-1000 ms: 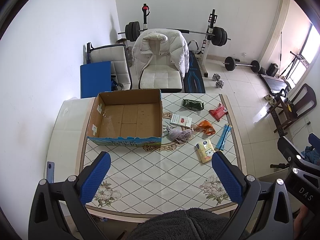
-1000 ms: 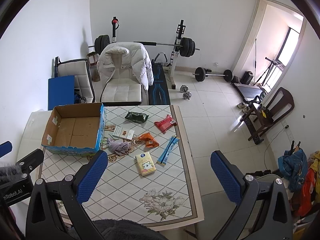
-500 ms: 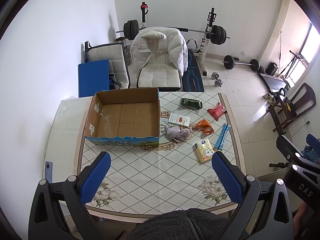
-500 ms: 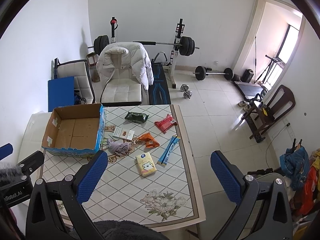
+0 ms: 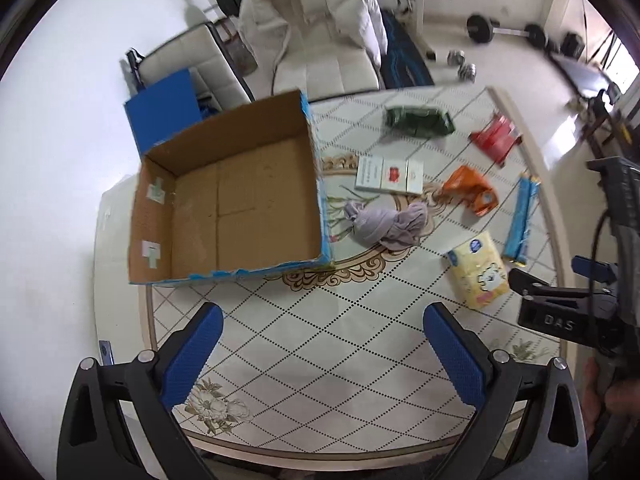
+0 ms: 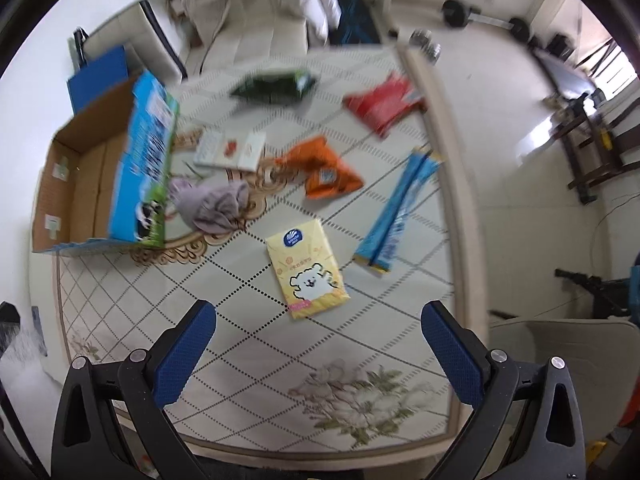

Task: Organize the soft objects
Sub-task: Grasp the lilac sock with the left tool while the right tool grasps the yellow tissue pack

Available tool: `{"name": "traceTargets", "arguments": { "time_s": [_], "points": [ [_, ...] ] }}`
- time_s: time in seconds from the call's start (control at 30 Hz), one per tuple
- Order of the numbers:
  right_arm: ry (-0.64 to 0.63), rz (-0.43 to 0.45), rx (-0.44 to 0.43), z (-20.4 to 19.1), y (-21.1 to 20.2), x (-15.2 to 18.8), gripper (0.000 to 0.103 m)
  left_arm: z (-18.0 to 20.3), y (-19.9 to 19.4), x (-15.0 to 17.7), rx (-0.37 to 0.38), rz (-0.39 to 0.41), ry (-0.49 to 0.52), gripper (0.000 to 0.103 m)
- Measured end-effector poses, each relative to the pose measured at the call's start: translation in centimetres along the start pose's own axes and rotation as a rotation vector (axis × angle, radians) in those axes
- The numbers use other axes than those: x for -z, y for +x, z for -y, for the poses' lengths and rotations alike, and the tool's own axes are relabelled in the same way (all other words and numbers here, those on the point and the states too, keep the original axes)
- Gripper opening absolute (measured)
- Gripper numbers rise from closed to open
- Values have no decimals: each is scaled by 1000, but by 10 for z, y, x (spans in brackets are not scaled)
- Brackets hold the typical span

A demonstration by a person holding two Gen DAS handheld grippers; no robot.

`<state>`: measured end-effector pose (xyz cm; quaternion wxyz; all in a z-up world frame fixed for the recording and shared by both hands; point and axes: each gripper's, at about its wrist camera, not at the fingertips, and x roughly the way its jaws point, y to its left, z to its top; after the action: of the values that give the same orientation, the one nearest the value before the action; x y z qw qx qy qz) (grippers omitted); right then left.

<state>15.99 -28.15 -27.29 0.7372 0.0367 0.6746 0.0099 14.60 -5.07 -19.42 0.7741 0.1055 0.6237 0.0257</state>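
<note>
Blue fingers (image 5: 192,354) of both grippers spread above table (image 5: 320,344), near yellow tissue pack (image 6: 306,267).

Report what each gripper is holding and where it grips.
Nothing is held: the left gripper and right gripper are both open above the table.

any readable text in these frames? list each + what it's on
"DAS": white letters on the black body of the right claw, seen at the right edge of the left wrist view.
Yellow tissue pack: blue round logo and a line of small print above a cartoon bear, too small to read.
White and red packet: print too small to read.
Cardboard box: blue printed side, blurred.
Orange, red, green and blue wrappers: print blurred, unreadable.
</note>
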Motion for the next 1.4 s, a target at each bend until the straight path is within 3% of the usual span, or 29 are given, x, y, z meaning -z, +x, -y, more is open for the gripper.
{"name": "traceTargets", "arguments": {
  "time_s": [0.17,0.23,0.3,0.33,0.4,0.6,0.7,0.8,0.97,1.03,1.1,1.17,1.23,1.4],
  "points": [
    [50,-151,-109,5,90,-18,103,15,46,-31,48,-114,-42,102],
    [57,-195,-94,4,115,-20,98,18,60,-44,63,-158,-79,102],
    [39,-249,-65,1,137,-18,80,22,72,-57,89,-193,-110,102],
    [38,-265,-59,2,142,-16,77,25,79,-64,105,-214,-127,102],
    [55,-266,-75,6,140,-15,75,30,94,-77,139,-257,-169,102],
    [50,-199,-18,29,115,-22,74,37,150,-97,270,-422,-358,102],
    [43,-168,10,39,106,-26,73,40,176,-104,277,-488,-435,102],
    [28,-144,32,44,101,-25,72,45,203,-111,229,-535,-475,102],
    [24,-134,33,44,104,-21,69,72,231,-119,65,-562,-335,100],
    [16,-135,33,40,108,-16,69,85,235,-120,-31,-527,-235,87],
    [7,-139,32,45,101,-31,69,95,232,-118,-103,-469,-157,76],
    [6,-142,27,43,94,-39,69,100,223,-113,-142,-406,-113,53],
    [3,-141,21,47,90,-37,69,113,210,-98,-141,-358,-31,47],
    [-6,-151,11,52,88,-27,69,134,192,-37,-61,-350,76,51]
  ]
}}
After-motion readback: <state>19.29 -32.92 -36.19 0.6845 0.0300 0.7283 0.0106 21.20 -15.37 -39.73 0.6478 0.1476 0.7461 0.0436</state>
